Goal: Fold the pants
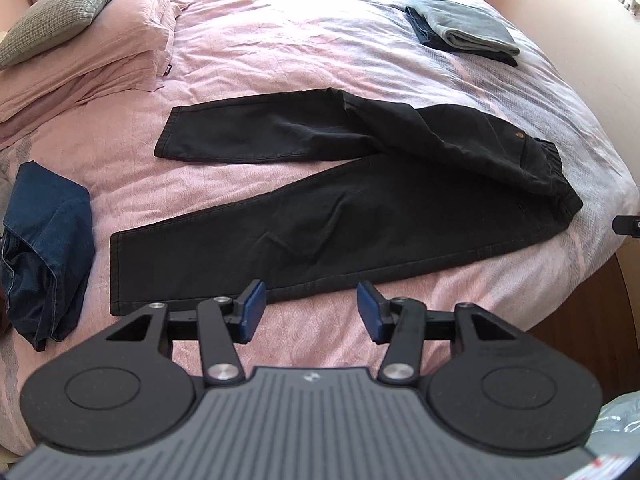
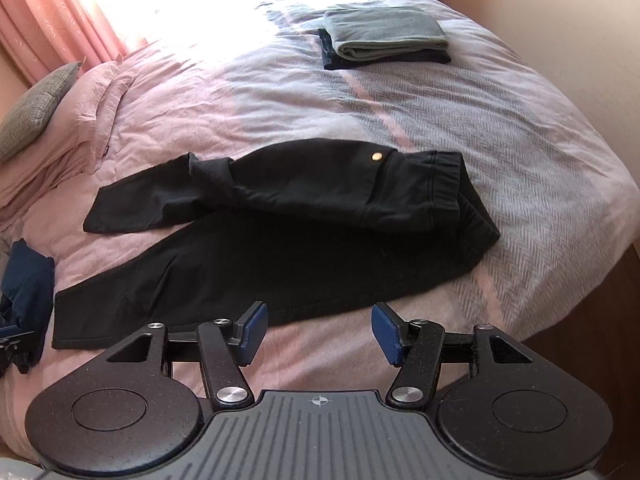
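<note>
Left wrist view: black pants (image 1: 340, 200) lie on the bed (image 1: 280, 60), long axis running left to right, just beyond the empty, parted left gripper (image 1: 311, 312). Right gripper (image 2: 316, 334), likewise parted and empty, hovers near the same near edge, waistband (image 2: 452, 184) to its right.

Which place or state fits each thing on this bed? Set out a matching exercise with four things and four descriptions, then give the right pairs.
Things:
1. black pants
2. dark blue jeans
3. folded grey-green garment
4. checked cushion

Descriptions:
A. on top of a darker folded garment, far side of the bed
B. spread in the middle, legs apart, waistband part folded over
C. propped on the pink pillows
D. crumpled at the left edge of the bed

Pairs: 1-B, 2-D, 3-A, 4-C
</note>
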Motion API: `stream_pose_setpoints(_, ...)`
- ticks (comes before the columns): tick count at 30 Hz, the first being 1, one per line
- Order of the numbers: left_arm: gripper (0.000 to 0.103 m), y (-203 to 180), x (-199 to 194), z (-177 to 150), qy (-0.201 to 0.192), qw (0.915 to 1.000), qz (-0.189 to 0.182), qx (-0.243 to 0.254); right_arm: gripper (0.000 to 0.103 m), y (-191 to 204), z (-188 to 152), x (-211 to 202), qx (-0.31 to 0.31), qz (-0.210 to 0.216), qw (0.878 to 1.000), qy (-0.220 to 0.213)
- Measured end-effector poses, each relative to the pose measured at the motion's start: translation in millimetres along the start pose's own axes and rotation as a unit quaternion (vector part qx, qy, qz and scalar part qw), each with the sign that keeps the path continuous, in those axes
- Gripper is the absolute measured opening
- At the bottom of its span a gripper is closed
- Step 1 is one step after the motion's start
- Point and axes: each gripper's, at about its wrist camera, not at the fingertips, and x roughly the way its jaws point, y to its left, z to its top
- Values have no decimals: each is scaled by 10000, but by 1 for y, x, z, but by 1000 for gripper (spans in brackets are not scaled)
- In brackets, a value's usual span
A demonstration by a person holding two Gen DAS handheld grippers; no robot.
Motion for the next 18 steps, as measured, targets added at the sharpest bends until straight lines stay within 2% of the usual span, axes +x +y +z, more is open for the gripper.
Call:
stream_pose_setpoints(7,46,9,-1,-10,-51,9998,-123,170,55,8,-21,-10,142,-138,9997,-109)
stream_pose_setpoints(13,46,10,-3,-9,-102,9997,-79,205,55,9,-19,-14,163,-125,9996,-206)
stream_pose_setpoints(18,46,3,0,-6,-81,9999,-3,128,55,3,-13,-5,77,-69,9999,-92)
